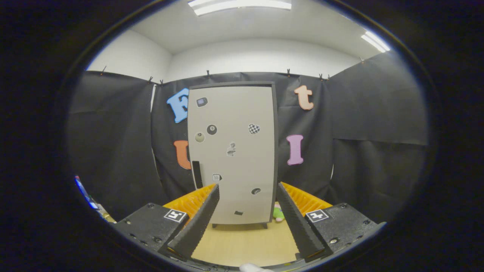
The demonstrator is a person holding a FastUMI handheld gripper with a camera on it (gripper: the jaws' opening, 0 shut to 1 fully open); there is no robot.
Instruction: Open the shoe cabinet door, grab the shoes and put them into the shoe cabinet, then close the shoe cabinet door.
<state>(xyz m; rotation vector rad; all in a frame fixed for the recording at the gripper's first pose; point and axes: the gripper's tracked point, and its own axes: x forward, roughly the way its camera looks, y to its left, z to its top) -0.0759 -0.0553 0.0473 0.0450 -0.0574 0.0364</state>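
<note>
I'm working in a staged recording booth, not a real home: black cloth walls (113,143) hang from small clips (207,72) below plain white walls. Long ceiling strip lights (240,5) glow overhead, and one tall grey sticker-dotted shoe cabinet (234,151) stands alone on a light wooden floor (245,241).

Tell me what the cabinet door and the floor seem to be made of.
The cabinet door, shut beyond the open gripper, looks like matte painted or laminated board: flat, even pale grey, no gloss, stickers lying smooth. The floor looks like light wood or laminate: warm tan with a slight sheen; grain is too faint to confirm.
</note>
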